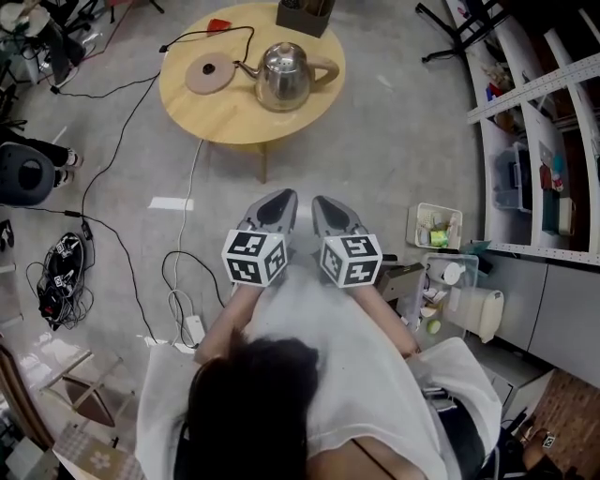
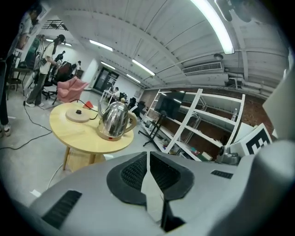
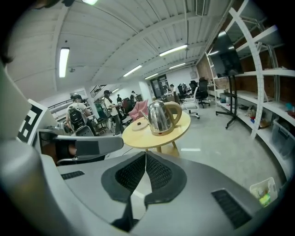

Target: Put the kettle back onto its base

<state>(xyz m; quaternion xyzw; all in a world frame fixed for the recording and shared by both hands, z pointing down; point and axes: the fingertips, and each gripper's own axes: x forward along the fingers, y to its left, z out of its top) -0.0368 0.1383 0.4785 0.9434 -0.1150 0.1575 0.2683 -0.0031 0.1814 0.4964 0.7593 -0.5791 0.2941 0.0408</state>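
A steel kettle (image 1: pixel 284 75) with a tan handle stands upright on the round wooden table (image 1: pixel 216 108), to the right of its round tan base (image 1: pixel 208 73), apart from it. The kettle (image 2: pixel 114 121) and the base (image 2: pixel 79 114) also show in the left gripper view, and the kettle (image 3: pixel 159 117) and base (image 3: pixel 139 125) in the right gripper view. My left gripper (image 1: pixel 278 200) and right gripper (image 1: pixel 322 203) hang side by side over the floor, well short of the table. Both are shut with nothing between their jaws.
A black cord runs from the base off the table's left edge. A dark box (image 1: pixel 305 16) sits at the table's far edge. White shelving (image 1: pixel 544 141) and a small basket (image 1: pixel 439 226) stand at the right. Cables (image 1: pixel 64 272) lie on the floor at the left.
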